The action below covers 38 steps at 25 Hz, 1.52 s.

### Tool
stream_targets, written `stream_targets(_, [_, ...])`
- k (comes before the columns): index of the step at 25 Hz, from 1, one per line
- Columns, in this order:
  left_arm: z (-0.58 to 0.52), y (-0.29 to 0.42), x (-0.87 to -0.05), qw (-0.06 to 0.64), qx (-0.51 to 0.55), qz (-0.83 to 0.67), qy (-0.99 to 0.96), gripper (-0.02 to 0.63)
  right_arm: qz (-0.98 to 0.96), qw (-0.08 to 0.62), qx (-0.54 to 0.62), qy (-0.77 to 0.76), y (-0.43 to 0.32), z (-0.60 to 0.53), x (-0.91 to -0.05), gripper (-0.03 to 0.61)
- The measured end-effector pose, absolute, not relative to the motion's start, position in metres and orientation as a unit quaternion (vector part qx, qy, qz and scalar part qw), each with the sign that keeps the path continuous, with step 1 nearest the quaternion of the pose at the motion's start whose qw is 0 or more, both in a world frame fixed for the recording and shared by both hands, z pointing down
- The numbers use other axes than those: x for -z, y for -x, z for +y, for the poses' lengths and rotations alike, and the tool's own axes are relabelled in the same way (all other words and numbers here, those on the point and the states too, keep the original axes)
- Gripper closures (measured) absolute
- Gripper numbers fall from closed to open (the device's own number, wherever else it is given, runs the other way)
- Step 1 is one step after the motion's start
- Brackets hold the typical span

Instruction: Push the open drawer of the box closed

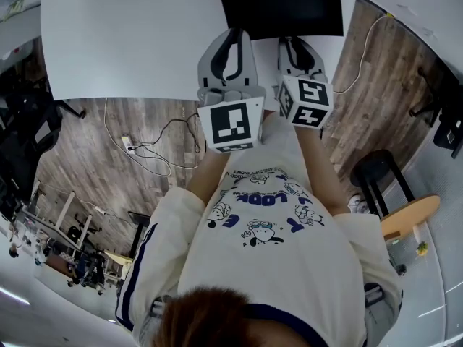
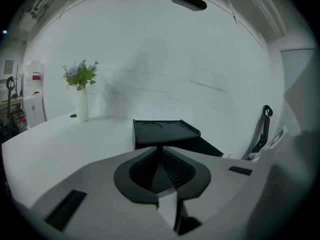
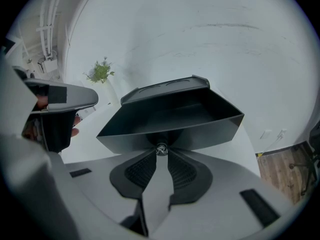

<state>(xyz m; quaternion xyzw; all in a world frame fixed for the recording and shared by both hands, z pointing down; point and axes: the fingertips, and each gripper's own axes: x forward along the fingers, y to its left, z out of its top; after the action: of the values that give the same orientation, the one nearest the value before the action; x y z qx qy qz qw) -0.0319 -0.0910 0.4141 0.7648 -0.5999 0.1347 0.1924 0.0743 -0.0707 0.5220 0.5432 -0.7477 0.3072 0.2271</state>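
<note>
Two claws are over the white table (image 1: 130, 42). There is one black box (image 1: 278, 6), with one drawer (image 3: 170, 119) standing open. In the head view the left claw (image 1: 234, 35) and the right claw (image 1: 293, 43) lie side by side, both pointing at the box just ahead of their tips. Each carries one marker cube, so there are two: the left cube (image 1: 231, 125) and the right cube (image 1: 305, 101).

The left gripper view shows its claw (image 2: 160, 151) closed, pads together with nothing between them. The box (image 2: 165, 131) stands straight ahead of it, apart from the tips. Two round recesses show in the lid, and the drawer (image 2: 200, 146) juts out to the claw's right. Farther off to its left is one white vase (image 2: 81, 105) of flowers (image 2: 80, 74), on the table (image 2: 55, 139).

The right gripper view gives what the others do not: the drawer seen head-on, pulled well out, its hollow inside bare. One small round knob (image 3: 161, 149) sits on its front. The right claw (image 3: 161, 156) is also narrowed right down, and its tips meet at that knob, touching it or very nearly; I cannot tell which. To this claw's left the left claw (image 3: 60, 99) appears, with a person's fingers behind it. The flowers (image 3: 100, 71) show small beyond the drawer's left corner.

The head view alone shows the wood floor (image 1: 108, 136) behind the claws, with a cable (image 1: 155, 150) lying on it.
</note>
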Motion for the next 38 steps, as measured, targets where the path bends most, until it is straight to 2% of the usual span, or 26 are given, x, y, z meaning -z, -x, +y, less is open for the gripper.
stream_targets(38, [-0.111,0.038,-0.413,0.190,-0.133,-0.595,-0.770,0.569,-0.745,0.218,-0.298,-0.556,-0.061,-0.108,-0.514,0.492])
